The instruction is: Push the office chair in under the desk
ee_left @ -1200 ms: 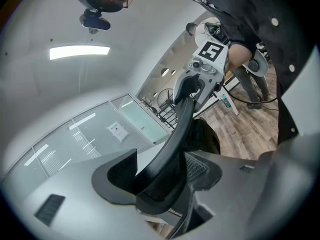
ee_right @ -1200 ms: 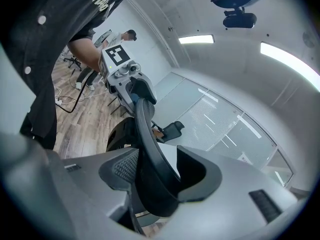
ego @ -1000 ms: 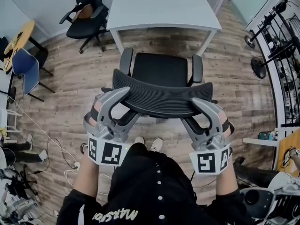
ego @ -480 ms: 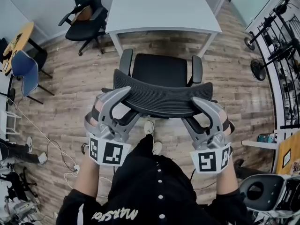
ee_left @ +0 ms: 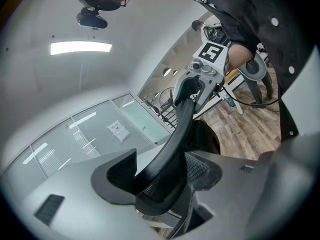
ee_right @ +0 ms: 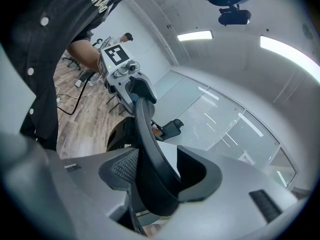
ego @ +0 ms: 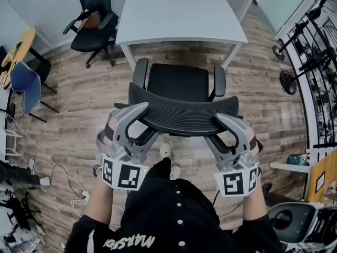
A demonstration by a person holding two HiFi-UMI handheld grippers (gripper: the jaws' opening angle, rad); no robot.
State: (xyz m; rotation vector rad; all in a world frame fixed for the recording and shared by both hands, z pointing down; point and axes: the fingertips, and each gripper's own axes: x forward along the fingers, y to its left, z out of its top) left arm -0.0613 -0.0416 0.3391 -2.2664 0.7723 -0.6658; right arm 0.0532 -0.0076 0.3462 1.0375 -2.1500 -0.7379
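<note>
A black office chair [ego: 179, 83] with a mesh backrest [ego: 181, 107] faces the white desk [ego: 179, 9] in the head view, its seat front just short of the desk's near edge. My left gripper [ego: 147, 119] is shut on the backrest's top rim at its left end. At the right end my right gripper [ego: 215, 126] is shut on the same rim. In the left gripper view the rim [ee_left: 175, 134] fills the gap of the left gripper [ee_left: 160, 184]. The right gripper view shows the rim [ee_right: 145, 144] wedged in the right gripper [ee_right: 155, 184].
A second black chair [ego: 89, 20] stands left of the desk. A blue chair [ego: 26, 83] and a yellow table [ego: 16, 49] are at the far left, with cables [ego: 63, 173] on the wood floor. Stands and a fan [ego: 287, 80] line the right side.
Both grippers and the chair have moved toward the desk, and the gap between seat and desk edge has shrunk. The person has stepped forward behind the chair.
</note>
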